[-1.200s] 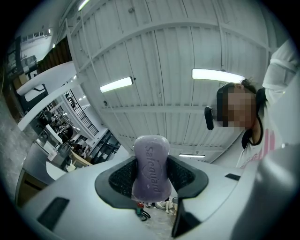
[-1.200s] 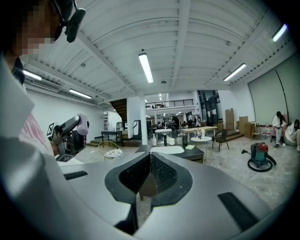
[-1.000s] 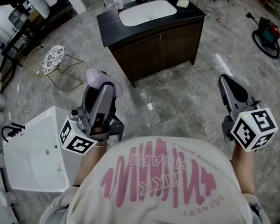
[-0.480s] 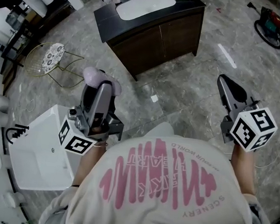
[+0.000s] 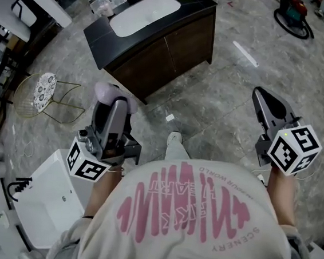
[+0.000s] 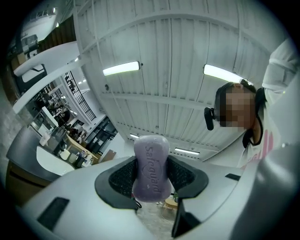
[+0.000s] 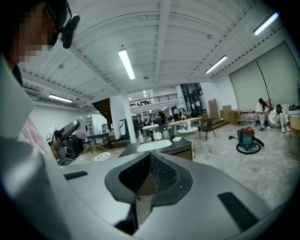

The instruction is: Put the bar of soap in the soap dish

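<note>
Grey marbled floor point(image 5: 222, 103) fills the head view, in a large open hall with a white ribbed ceiling and strip lights. At the top of that view stands a dark wooden desk point(image 5: 159, 45) with a black top and a white oval basin point(image 5: 142, 12) sunk into it. Two small pale items rest on the black top behind the basin; what they are cannot be made out.

The left gripper point(image 5: 114, 101) is raised and tilted upward, its camera looking at the ceiling. Its jaws are clamped on a lilac oval bar of soap point(image 6: 151, 168) with embossed lettering. The bar stands on end between the black textured pads point(image 6: 123, 177) and reaches past them. In the head view the soap point(image 5: 107, 90) sits at the tip of that gripper, well apart from the desk.

The right gripper point(image 5: 262, 97) is held out over the floor, its jaws pressed together with nothing between them point(image 7: 149, 171).

A white rectangular basin unit point(image 5: 45, 200) lies at the lower left, a gold wire chair with a patterned cushion point(image 5: 42, 87) is beyond it, and a red and teal vacuum cleaner point(image 7: 247, 138) sits on the floor to the far right. The person wears a white T-shirt with pink print point(image 5: 182, 214).
</note>
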A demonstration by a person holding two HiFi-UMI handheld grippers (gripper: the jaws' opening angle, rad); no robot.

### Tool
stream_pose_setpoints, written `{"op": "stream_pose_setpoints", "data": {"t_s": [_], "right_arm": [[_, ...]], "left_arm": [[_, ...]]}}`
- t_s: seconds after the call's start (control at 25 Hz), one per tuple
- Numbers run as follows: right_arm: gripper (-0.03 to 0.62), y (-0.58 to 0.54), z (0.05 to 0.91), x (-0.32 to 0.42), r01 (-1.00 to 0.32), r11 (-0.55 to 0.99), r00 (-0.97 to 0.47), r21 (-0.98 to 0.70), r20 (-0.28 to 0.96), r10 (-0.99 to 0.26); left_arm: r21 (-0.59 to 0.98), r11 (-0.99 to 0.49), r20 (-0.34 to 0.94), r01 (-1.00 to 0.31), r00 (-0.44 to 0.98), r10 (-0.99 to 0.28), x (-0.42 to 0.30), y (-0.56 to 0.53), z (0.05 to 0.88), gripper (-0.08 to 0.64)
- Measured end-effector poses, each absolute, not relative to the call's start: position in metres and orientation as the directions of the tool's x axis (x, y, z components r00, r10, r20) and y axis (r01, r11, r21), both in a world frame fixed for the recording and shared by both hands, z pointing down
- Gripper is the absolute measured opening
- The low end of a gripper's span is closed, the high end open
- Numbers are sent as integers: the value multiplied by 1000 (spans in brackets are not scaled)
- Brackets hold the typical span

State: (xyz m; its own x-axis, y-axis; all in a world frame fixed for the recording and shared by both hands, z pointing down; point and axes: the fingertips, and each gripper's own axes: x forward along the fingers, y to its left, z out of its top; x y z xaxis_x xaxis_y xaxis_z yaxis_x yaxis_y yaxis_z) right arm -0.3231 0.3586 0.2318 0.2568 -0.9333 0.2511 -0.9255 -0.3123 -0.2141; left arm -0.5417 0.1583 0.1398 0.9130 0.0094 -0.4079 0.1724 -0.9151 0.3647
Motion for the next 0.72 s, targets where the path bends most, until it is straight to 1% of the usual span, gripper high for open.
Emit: {"op": "stream_pose_setpoints", "data": {"t_s": [0.2, 0.36, 0.72], "right_arm": [[18, 320, 224, -305, -918, -346, 296, -196, 243, -924], [18, 285, 214, -296, -908, -361, 316, -212, 216, -924], [18, 199, 209, -281, -908, -364, 325, -206, 203, -924]], "left_arm": [[332, -912, -439, 239, 895, 75, -514, 113, 125, 204], [318, -908, -435, 273, 893, 116, -499, 78, 118, 204], [306, -904, -426, 300, 892, 152, -475, -2, 119, 204]]}}
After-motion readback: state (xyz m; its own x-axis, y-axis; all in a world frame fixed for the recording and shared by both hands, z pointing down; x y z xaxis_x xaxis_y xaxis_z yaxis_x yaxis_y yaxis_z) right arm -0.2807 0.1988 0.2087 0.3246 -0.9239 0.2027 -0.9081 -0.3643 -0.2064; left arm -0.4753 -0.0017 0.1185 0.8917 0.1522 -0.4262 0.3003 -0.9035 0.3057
